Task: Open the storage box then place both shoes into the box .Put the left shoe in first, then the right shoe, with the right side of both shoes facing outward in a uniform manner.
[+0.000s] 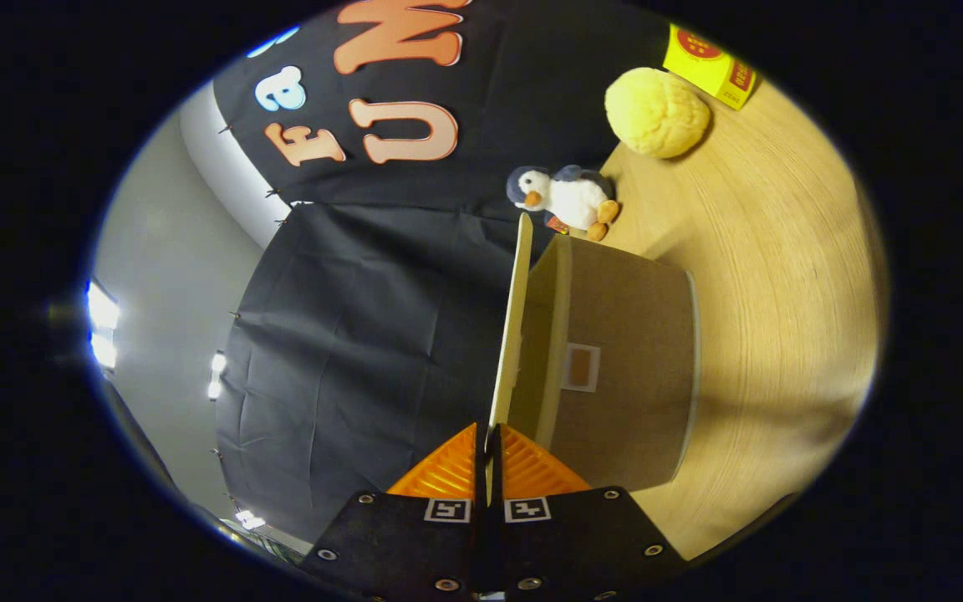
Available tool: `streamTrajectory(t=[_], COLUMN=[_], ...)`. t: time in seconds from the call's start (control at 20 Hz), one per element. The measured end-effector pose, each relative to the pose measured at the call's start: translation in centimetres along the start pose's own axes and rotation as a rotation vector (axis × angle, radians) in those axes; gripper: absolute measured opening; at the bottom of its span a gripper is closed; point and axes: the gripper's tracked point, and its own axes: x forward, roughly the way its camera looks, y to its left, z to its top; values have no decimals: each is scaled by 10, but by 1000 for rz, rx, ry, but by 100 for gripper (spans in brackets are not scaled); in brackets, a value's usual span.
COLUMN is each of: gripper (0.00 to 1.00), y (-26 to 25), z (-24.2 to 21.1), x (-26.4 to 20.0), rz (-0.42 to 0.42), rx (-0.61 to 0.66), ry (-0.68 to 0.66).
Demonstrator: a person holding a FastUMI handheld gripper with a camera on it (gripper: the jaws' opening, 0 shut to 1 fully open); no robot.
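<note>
We see the pale wooden tabletop [782, 276] carrying the brown cardboard storage box [624, 368], a yellow knobbly ball [655, 113] and a small plush penguin [569, 199]; our fingers [488, 468] pinch the box's cream lid flap [508, 334], lifted edge-on.

Illumination uneven. Bright ceiling lights [102, 326] blow out to white glare, with a bluish fringe. The wooden tabletop [791, 276] is warmly lit; the storage box [628, 368] casts a soft shadow across it. Strong fisheye curvature bends straight lines. Focus is acceptable centrally and softens toward the rim. The gripper [488, 456] fingers, pinched on the box's lid [511, 322], are sharp.
</note>
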Motion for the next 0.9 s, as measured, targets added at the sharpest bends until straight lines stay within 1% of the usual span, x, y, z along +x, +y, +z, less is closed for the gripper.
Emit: streamTrajectory(t=[0.2,0.4,0.6,0.9], gripper=[0,0,0,0], y=[38,86,118,145], z=[7,6,0,-24], x=[9,32,71,140], rz=[7,27,26,-15], rx=[-65,-134,-188,-250], ry=[-24,-21,3,58])
